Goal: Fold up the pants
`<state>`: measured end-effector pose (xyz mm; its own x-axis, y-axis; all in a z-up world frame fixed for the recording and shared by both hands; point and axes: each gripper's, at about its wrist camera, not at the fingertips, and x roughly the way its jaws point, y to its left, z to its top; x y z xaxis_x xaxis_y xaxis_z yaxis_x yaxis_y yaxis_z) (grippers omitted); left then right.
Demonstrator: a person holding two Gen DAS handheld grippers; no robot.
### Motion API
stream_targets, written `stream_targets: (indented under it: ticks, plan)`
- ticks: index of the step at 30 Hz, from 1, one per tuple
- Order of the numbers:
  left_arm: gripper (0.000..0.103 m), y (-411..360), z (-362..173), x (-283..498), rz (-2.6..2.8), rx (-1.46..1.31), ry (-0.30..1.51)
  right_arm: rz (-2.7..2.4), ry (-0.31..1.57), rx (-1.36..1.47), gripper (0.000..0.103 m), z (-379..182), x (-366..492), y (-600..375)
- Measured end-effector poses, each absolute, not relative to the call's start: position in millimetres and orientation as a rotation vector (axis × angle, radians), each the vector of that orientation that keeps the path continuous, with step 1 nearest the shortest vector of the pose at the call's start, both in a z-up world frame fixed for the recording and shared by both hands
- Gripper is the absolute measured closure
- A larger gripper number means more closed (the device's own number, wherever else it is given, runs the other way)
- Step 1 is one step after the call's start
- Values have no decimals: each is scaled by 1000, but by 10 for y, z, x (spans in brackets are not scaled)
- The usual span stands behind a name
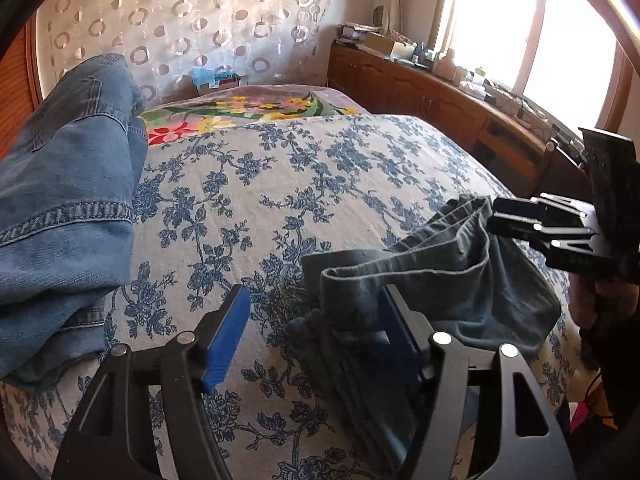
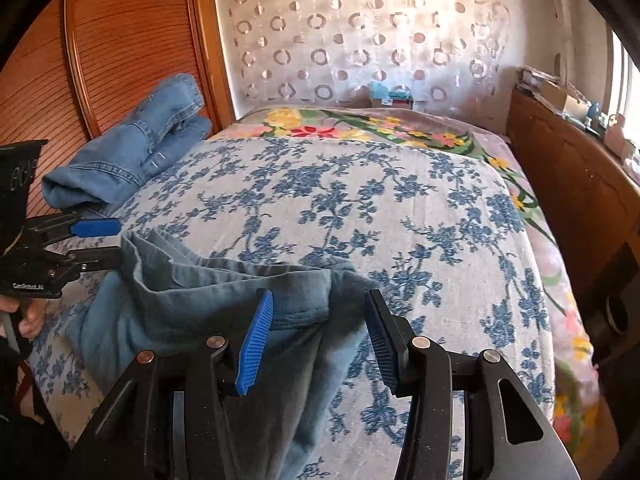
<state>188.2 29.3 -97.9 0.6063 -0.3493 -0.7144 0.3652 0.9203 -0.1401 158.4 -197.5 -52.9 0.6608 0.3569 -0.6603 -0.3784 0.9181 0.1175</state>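
Grey-blue pants [image 1: 440,280] lie bunched at the near edge of the bed, also in the right wrist view [image 2: 208,304]. My left gripper [image 1: 316,332] is open, its right finger under a raised edge of the pants; in the right wrist view [image 2: 108,244] it sits at the pants' left end. My right gripper [image 2: 320,340] is open just above the pants' right end, holding nothing; in the left wrist view [image 1: 504,216] it is at the far raised corner.
A pile of blue jeans [image 1: 64,208] lies on the bed's left side [image 2: 132,152]. The bed has a blue-flowered cover [image 1: 300,184] and a floral blanket [image 2: 360,128] behind. A wooden cabinet [image 1: 440,96] runs along the right under the window.
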Motion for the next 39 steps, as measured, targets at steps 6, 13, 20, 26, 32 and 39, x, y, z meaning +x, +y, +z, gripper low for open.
stream_targets:
  ticks: [6, 13, 20, 26, 32, 39]
  plan:
    - [45, 262, -964, 1955, -440, 16, 809, 464, 762, -1, 74, -563, 1714, -2016]
    - [61, 177, -1019, 2033, -469, 31, 845, 423, 722, 6, 89, -582, 1742, -2049]
    - [91, 97, -998, 2009, -488, 65, 831, 400, 735, -4, 89, -605, 1731, -2027]
    - [93, 132, -914, 2006, -445, 55, 790, 362, 733, -34, 76, -531, 1648, -2034]
    - [93, 146, -918, 2008, -414, 65, 790, 336, 729, -21, 59, -479, 1484, -2127]
    - [65, 200, -953, 1956, -370, 67, 813, 348, 747, -4, 51, -519, 1285, -2137]
